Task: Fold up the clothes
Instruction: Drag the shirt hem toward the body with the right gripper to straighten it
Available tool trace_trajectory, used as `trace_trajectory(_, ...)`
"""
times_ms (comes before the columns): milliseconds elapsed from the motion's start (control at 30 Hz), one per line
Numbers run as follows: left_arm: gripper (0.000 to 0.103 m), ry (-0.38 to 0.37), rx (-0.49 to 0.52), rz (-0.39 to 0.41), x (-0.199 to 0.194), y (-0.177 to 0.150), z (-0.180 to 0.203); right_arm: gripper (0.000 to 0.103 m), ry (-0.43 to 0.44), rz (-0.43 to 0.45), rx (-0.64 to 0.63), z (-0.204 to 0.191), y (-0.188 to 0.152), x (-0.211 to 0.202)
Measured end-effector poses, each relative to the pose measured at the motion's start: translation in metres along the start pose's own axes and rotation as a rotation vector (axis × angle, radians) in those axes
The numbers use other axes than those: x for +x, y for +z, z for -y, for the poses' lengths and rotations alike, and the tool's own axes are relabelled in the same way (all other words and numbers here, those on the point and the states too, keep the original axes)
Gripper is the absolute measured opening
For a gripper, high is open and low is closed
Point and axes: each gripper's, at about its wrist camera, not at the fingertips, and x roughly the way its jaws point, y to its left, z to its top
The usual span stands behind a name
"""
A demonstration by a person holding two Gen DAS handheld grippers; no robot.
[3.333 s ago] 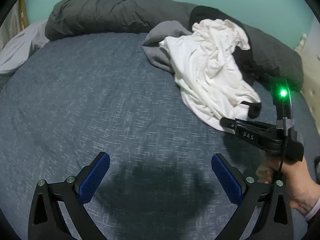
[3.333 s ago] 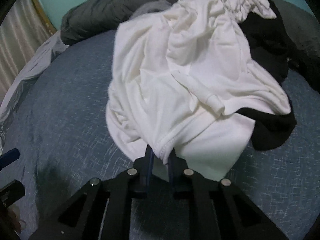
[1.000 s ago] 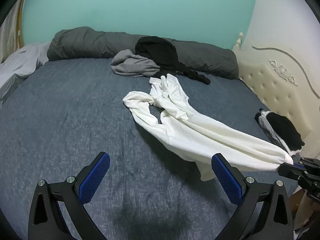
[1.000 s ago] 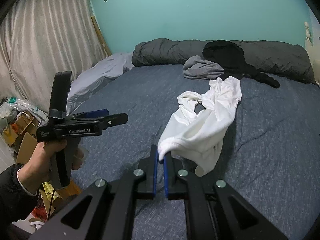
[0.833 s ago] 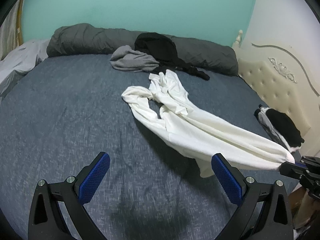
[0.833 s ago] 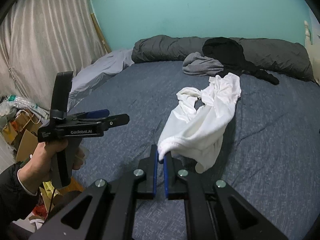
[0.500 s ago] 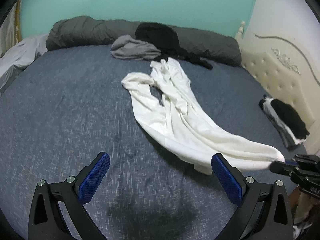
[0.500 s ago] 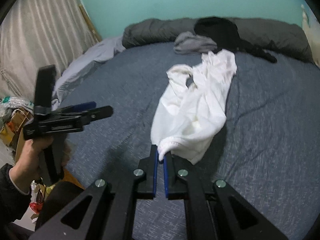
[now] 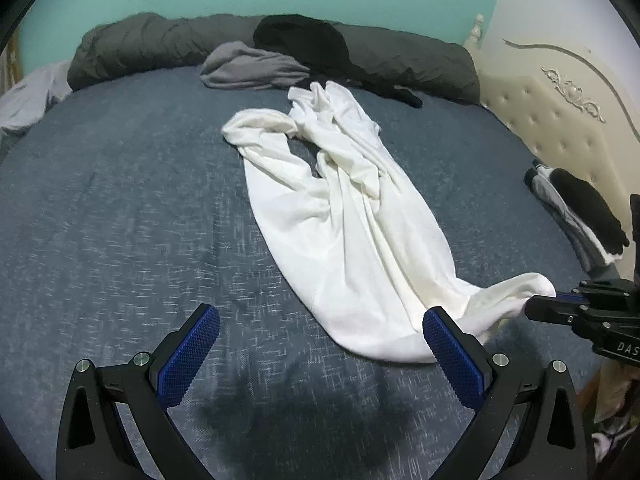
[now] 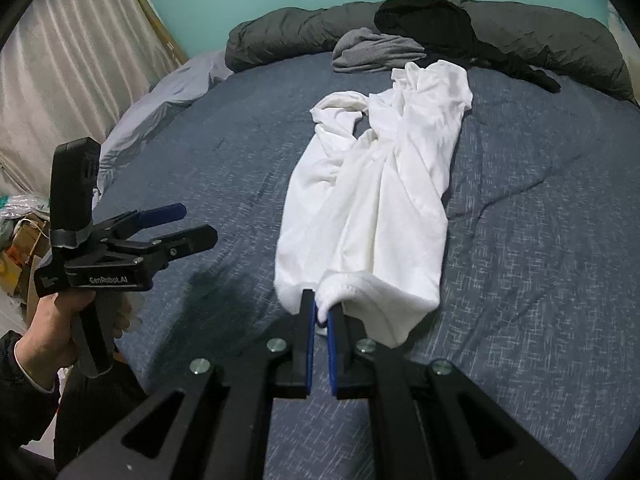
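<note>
A white shirt (image 9: pixel 348 216) lies stretched and crumpled along the blue bed (image 9: pixel 120 200), running from near the pillows toward the near right edge. My right gripper (image 10: pixel 322 310) is shut on a hem corner of the white shirt (image 10: pixel 380 208); in the left wrist view that right gripper (image 9: pixel 532 310) sits at the far right, pinching the same corner. My left gripper (image 9: pixel 320 322) is open above the bed just left of the shirt's near end, with nothing between its fingers. A hand holds that left gripper (image 10: pixel 188 224) at the left of the right wrist view.
A grey garment (image 9: pixel 248 66) and a black garment (image 9: pixel 308 44) lie against a long dark grey pillow (image 9: pixel 400 60) at the far side. Folded black and grey clothes (image 9: pixel 576 216) sit by the cream headboard (image 9: pixel 560 120). Curtains (image 10: pixel 72 72) and boxes stand off the bed's left.
The right gripper has come down, so the white shirt now rests flatter on the bed. Both views have tilted down toward the bed. The left gripper stays open.
</note>
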Motion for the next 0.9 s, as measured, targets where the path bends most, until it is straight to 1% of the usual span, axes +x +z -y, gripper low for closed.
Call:
trace_trajectory(367,0.103,-0.022,-0.016,0.047,0.034,0.003,-0.002,0.005,0.017,-0.002,0.006,0.011,0.005,0.012)
trace_trajectory(667,0.103,-0.003,-0.012,0.078,0.056,0.012,-0.001,0.005,0.01,-0.016,0.003,0.022,0.0,0.024)
trace_trajectory(800,0.103,0.024,-0.03,0.077,0.067,0.014,-0.004,0.005,0.023,-0.018,0.015,0.025,-0.001,0.028)
trace_trajectory(900,0.103,0.018,-0.057,0.08,0.073,0.015,-0.008,0.005,0.033,-0.013,0.011,0.025,0.002,0.03)
